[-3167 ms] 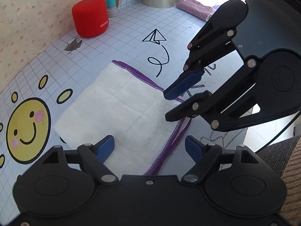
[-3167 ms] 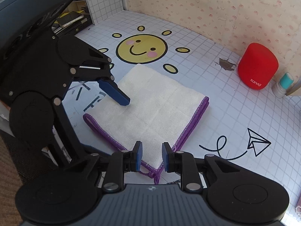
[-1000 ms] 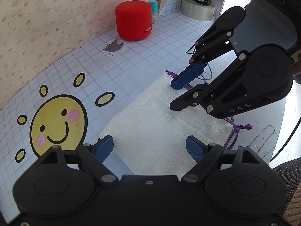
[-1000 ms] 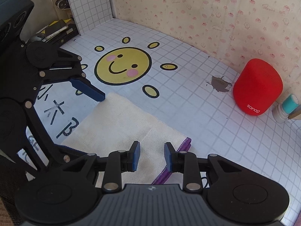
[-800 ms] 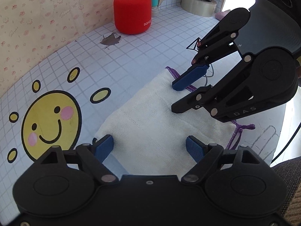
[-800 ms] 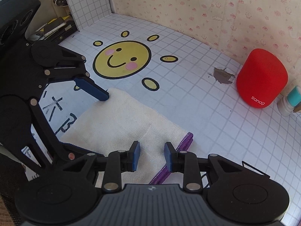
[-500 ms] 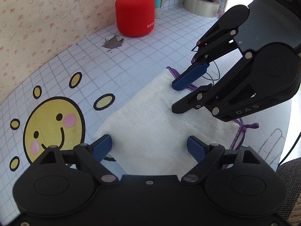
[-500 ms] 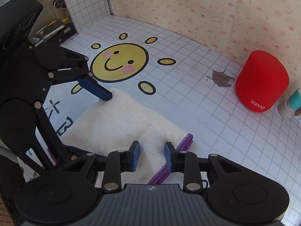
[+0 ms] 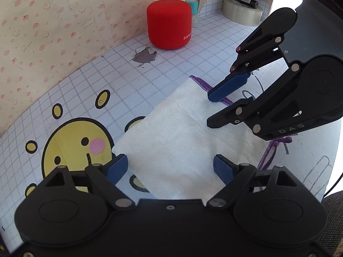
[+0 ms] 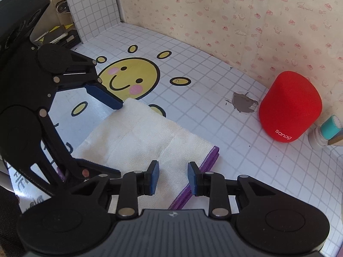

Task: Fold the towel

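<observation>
Now the towel (image 9: 182, 137), white with a purple stitched border, lies folded on the table (image 9: 128, 68), which is covered with a white sheet printed with a grid. One corner of the towel rests over the edge of the yellow smiling sun (image 9: 72, 145) drawn on the sheet, and a purple loop (image 9: 278, 143) sticks out at the side nearer to the table's front edge. On the sheet beside the towel some black handwritten signs can be seen in the right wrist view, but I cannot read them. Behind the towel, well apart from it and close to the wall with the pink pattern, stands a red round speaker (image 10: 289, 107) with the white word "sanag" on it. Just beside it is a small bottle with a teal cap (image 10: 328, 128). Between the towel and the speaker the sheet has a torn grey spot (image 9: 144, 54). Farther back a roll of clear tape (image 9: 242, 10) lies on the table. The left gripper (image 9: 169, 167) is wide open, its blue pads over the towel's corner, and it holds nothing. The right gripper (image 10: 173, 177), marked "DAS" on its side, has its jaws only a little apart above the purple border, and they do not press on the cloth.
</observation>
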Demonstrator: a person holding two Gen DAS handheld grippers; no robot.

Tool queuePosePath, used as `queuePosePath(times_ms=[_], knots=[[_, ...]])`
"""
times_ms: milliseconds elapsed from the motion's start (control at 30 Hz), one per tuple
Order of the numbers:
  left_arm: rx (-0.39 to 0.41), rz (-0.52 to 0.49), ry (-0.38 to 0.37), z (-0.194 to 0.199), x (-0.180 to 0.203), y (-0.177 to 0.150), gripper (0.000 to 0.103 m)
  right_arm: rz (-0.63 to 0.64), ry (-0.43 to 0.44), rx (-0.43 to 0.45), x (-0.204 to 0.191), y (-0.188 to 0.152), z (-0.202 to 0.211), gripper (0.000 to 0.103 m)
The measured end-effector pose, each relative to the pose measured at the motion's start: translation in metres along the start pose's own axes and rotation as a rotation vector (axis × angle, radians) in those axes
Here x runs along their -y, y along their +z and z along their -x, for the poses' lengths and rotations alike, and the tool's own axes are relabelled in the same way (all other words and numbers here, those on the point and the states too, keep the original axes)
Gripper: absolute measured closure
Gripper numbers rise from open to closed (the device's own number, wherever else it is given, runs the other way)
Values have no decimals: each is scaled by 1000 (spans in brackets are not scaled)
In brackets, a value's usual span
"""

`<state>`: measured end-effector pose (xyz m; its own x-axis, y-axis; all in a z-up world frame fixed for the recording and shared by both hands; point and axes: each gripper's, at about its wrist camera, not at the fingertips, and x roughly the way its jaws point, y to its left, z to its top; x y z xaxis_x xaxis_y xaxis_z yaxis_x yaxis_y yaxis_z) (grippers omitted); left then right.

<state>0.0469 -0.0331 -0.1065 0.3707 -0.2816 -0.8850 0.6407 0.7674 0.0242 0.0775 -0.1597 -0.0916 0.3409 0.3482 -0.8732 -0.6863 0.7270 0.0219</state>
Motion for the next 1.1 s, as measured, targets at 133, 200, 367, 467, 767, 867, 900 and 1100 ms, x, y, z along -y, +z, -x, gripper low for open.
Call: queuePosePath(times_ms=[133,200,367,467,767,867,900,1100], knots=[[0,-32,5,11,8,-10,15,9,3,-11,-12,-15,11,75],[0,-38,7,15,12,-15,15,8,3,-16,-18,-22,16,75],[-7,-40,33,25,15,-28,15,4,3,-21,-30,-36,25,75],[-12,-24,39,30,14,-33,15,9,-2,-31,-35,-43,27,75],[-48,-8,62,29,10,-41,15,25,-13,-63,-39,-57,19,69],[-53,-21,67,29,12,-44,15,16,-11,-68,-38,-59,18,68],[-49,-19,67,30,12,-44,15,11,-13,-70,-37,-59,19,68],[-3,5,75,48,7,-40,15,-1,-25,-26,-37,-55,38,68]])
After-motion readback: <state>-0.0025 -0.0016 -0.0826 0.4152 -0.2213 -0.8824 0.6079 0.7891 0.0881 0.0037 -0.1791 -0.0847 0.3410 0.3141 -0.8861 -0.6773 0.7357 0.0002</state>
